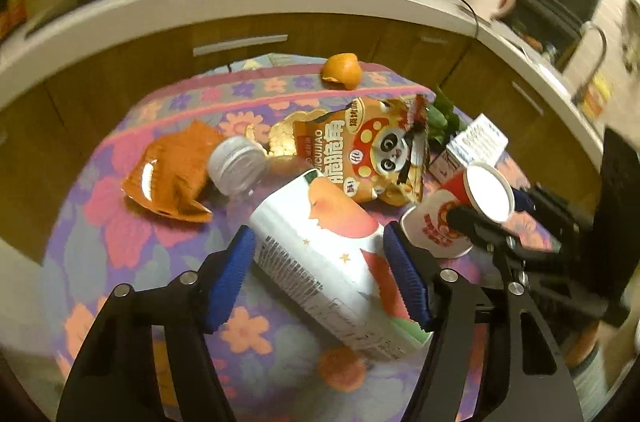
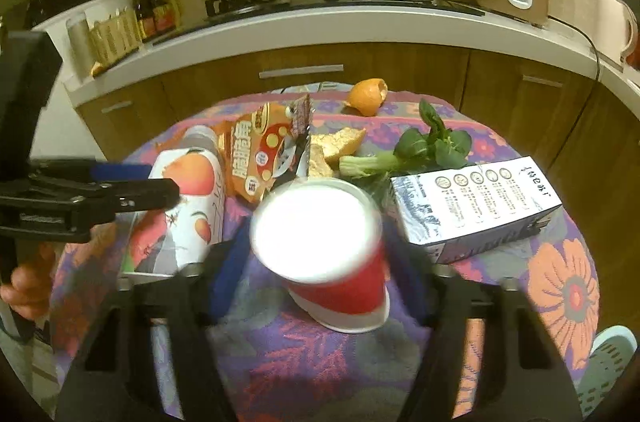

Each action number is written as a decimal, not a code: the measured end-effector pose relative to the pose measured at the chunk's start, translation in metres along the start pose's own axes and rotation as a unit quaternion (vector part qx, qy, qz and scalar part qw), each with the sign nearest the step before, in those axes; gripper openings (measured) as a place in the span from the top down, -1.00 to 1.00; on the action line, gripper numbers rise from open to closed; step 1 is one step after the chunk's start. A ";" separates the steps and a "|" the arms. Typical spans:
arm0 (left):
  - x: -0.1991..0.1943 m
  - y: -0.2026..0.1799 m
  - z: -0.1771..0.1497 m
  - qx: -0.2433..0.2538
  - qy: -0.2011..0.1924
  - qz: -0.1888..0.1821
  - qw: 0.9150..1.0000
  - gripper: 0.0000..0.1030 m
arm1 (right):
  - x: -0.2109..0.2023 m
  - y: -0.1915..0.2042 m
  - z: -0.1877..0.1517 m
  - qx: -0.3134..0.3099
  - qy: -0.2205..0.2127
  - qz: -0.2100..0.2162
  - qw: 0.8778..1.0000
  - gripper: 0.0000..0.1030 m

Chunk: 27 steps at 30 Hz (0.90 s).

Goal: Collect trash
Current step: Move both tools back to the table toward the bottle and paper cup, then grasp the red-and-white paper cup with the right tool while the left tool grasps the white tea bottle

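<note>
Kitchen, floral table (image 2: 560, 286): left gripper (image 1: 320, 262) pinches the carton (image 1: 320, 246), right gripper (image 2: 320, 262) pinches the cup (image 2: 332, 246) w/ pads hidden; squeeze gently, lift both straight up.

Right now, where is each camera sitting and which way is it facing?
Left wrist: on the left gripper, looking down at the peach carton between its fingers.
Right wrist: on the right gripper, looking down at the red paper cup; a hand shows at left.
Shared: carton, cup, snack bag, kitchen counter.
</note>
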<state>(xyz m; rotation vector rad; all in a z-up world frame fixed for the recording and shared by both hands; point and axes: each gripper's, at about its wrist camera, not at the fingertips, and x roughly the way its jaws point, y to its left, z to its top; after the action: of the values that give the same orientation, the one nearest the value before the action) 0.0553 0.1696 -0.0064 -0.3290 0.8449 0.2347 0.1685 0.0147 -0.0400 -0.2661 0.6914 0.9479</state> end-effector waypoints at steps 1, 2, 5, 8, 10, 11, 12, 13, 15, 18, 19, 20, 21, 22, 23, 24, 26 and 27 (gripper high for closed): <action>-0.002 -0.001 -0.002 0.007 0.000 -0.003 1.000 -0.20 | -0.002 0.000 -0.001 0.001 -0.004 -0.002 1.000 -0.05; -0.003 -0.001 -0.003 0.008 0.000 -0.005 1.000 -0.21 | -0.004 0.000 -0.001 0.004 -0.008 -0.003 1.000 -0.05; -0.007 -0.006 -0.012 -0.012 -0.002 0.000 1.000 -0.34 | -0.012 -0.003 -0.003 0.016 -0.020 -0.001 1.000 -0.05; -0.010 -0.014 -0.018 -0.053 -0.022 0.029 0.998 -0.56 | -0.025 -0.008 -0.009 0.031 -0.033 -0.006 0.999 -0.05; -0.009 -0.023 -0.020 -0.084 -0.031 0.049 0.995 -0.58 | -0.035 -0.016 -0.014 0.046 -0.040 -0.014 0.998 -0.05; -0.008 -0.027 -0.019 -0.089 -0.033 0.056 0.994 -0.58 | -0.038 -0.018 -0.016 0.050 -0.042 -0.017 0.998 -0.05; -0.005 -0.035 -0.019 -0.091 -0.035 0.067 0.993 -0.58 | -0.043 -0.021 -0.018 0.055 -0.045 -0.021 0.997 -0.05; -0.001 -0.046 -0.018 -0.091 -0.034 0.087 0.991 -0.58 | -0.047 -0.025 -0.020 0.061 -0.047 -0.025 0.997 -0.05; 0.003 -0.062 -0.016 -0.082 -0.040 0.127 0.988 -0.59 | -0.055 -0.032 -0.025 0.074 -0.048 -0.032 0.996 -0.05; 0.013 -0.081 -0.016 -0.054 -0.036 0.200 0.978 -0.56 | -0.065 -0.035 -0.031 0.081 -0.052 -0.037 0.995 -0.05; 0.015 -0.084 -0.018 -0.049 -0.033 0.211 0.976 -0.55 | -0.067 -0.035 -0.033 0.081 -0.053 -0.037 0.995 -0.05; 0.014 -0.085 -0.020 -0.046 -0.034 0.215 0.975 -0.54 | -0.069 -0.035 -0.035 0.081 -0.054 -0.038 0.994 -0.05; 0.014 -0.084 -0.022 -0.043 -0.032 0.220 0.974 -0.48 | -0.072 -0.034 -0.036 0.082 -0.055 -0.039 0.994 -0.05; 0.012 -0.082 -0.024 -0.043 -0.030 0.219 0.974 -0.44 | -0.073 -0.035 -0.037 0.083 -0.056 -0.037 0.994 -0.05; 0.008 -0.079 -0.027 -0.042 -0.032 0.210 0.976 -0.41 | -0.074 -0.034 -0.038 0.084 -0.056 -0.034 0.994 -0.05; 0.003 -0.078 -0.032 -0.039 -0.034 0.204 0.978 -0.35 | -0.076 -0.033 -0.039 0.084 -0.057 -0.032 0.994 -0.05; -0.008 -0.071 -0.039 -0.022 -0.037 0.194 0.980 -0.22 | -0.077 -0.030 -0.039 0.081 -0.059 -0.033 0.994 -0.05; -0.011 -0.068 -0.043 -0.016 -0.038 0.188 0.981 -0.14 | -0.079 -0.028 -0.040 0.079 -0.061 -0.033 0.994 -0.05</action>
<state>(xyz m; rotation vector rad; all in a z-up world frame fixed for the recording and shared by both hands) 0.0409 0.0898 -0.0111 -0.1860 0.8251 0.6099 0.1437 -0.0728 -0.0212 -0.0897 0.6373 0.8341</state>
